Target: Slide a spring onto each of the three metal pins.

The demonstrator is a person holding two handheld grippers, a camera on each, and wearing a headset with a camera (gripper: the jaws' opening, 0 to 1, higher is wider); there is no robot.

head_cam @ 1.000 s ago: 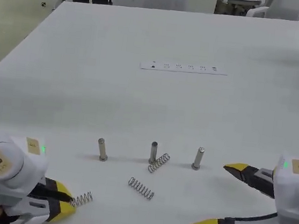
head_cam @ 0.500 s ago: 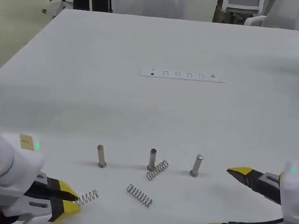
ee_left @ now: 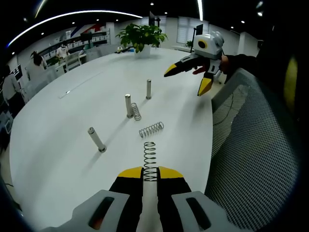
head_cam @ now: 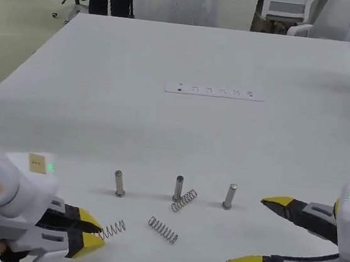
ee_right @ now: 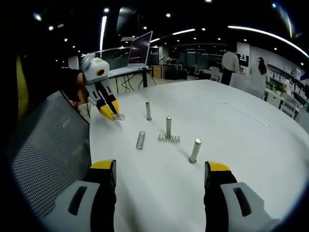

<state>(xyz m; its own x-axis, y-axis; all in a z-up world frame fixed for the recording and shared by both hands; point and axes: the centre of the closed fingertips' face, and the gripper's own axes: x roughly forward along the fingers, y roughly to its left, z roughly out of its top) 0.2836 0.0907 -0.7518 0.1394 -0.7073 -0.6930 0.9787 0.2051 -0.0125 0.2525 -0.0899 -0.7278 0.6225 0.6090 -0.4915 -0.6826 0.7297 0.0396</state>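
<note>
Here's the left hand-held gripper [head_cam: 97,230] low by the near edge of the white tabletop [head_cam: 162,136], its yellow tips clamped on one end of a spring [head_cam: 113,228]. From the left gripper view [ee_left: 150,174] the coil [ee_left: 150,154] pokes straight out ahead of the tips, pointing toward the pins. Those three metal pins stand upright in a row a little in from the near edge: left pin [head_cam: 119,183], middle pin [head_cam: 179,187], right pin [head_cam: 230,196], all of them bare. A second spring [head_cam: 163,229] lies flat on the tabletop between the row and the near edge, just beside the held one. A third spring [head_cam: 184,200] rests against the foot of the middle pin, slanting up beside it. Over toward the right-hand edge, the right hand-held gripper [head_cam: 246,231] has its jaws spread wide with nothing between them, its tips aimed inward at the right pin and apart from it. A white socket strip [head_cam: 214,91] lies well beyond the pins, out toward the far edge.
</note>
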